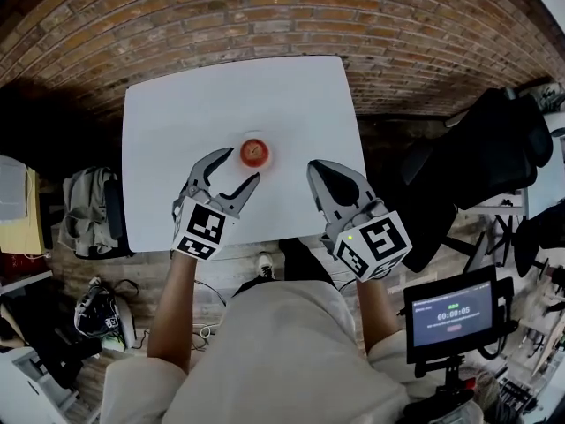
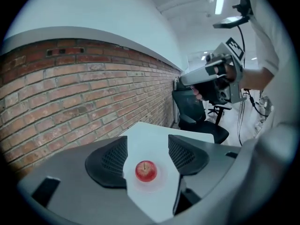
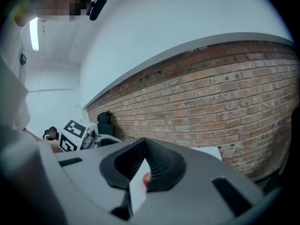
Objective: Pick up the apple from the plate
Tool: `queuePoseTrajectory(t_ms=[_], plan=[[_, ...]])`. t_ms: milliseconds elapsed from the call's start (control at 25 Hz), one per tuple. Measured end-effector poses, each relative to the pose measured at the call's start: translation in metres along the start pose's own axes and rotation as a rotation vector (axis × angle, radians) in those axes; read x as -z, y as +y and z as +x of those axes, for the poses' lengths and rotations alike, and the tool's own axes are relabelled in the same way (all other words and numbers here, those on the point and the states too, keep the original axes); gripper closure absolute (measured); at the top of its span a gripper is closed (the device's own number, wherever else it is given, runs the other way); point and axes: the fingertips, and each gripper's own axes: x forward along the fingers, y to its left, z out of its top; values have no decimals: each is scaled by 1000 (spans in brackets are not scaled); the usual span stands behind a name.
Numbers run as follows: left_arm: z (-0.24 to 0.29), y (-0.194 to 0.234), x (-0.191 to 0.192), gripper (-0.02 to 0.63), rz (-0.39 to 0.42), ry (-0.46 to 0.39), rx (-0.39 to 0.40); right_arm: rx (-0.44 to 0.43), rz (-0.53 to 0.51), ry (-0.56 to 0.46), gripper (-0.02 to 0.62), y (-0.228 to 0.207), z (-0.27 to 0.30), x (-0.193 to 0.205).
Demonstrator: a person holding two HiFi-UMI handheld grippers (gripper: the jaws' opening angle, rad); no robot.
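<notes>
1. Between the pads of our left gripper [image 2: 147, 150] we are seeing only open air. Its jaws are standing wide apart and gripping nothing, and the apple [image 2: 146, 171] is sitting framed in the gap just ahead of them, untouched.
2. Off to the right, our right gripper [image 1: 315, 171] is hanging with its jaw tips pressed together and nothing between them. We are judging that it is playing no part in this pick.
3. Further out, the apple is resting stem up in the middle of a small pale plate [image 2: 161, 181], which is lying roughly mid-way across the white table [image 1: 177, 122].
4. We are reading the step in hand as the approach before the grasp. To do it well, we are aiming to keep the apple centred between the pads and the jaws wide enough to pass its fullest part. We are also aiming to bring the pads in at its middle height, above the plate's rim.
5. We are treating the round, glossy skin as likely to slip. So we are planning to close squarely on opposite sides and lift straight up, so that the plate is staying put.
</notes>
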Motion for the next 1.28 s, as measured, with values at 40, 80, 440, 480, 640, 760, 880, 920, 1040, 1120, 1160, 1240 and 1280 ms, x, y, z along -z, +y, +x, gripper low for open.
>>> queuePoseTrajectory(t_ms=[40,80,440,480,640,760,880,920,1040,1120,1160,1240,1280], plan=[[5,1,3,345,-1,9,9,-2,7,7,594,-3,2,2],[11,2,6,344,-1,21,17,-4,15,13,594,-5,5,3],[50,7,38,330,8,113,79,3,61,77,594,-23,22,26],[54,7,42,330,8,125,86,4,68,82,594,-25,24,29],[69,6,58,313,-1,177,121,1,82,104,594,-29,30,37],[78,6,71,298,3,220,141,3,94,117,594,-32,33,43],[85,9,80,296,14,242,143,6,108,129,594,-33,36,49],[87,10,82,296,14,245,144,7,112,133,594,-34,37,50],[93,10,91,296,11,260,158,5,117,145,594,-34,40,55],[97,10,97,296,7,271,168,2,116,154,594,-34,43,58],[99,10,100,295,5,276,172,0,116,158,594,-34,44,59],[102,10,105,295,4,286,178,-3,116,166,594,-33,45,61],[103,10,107,295,4,292,183,-3,117,169,594,-33,46,61]])
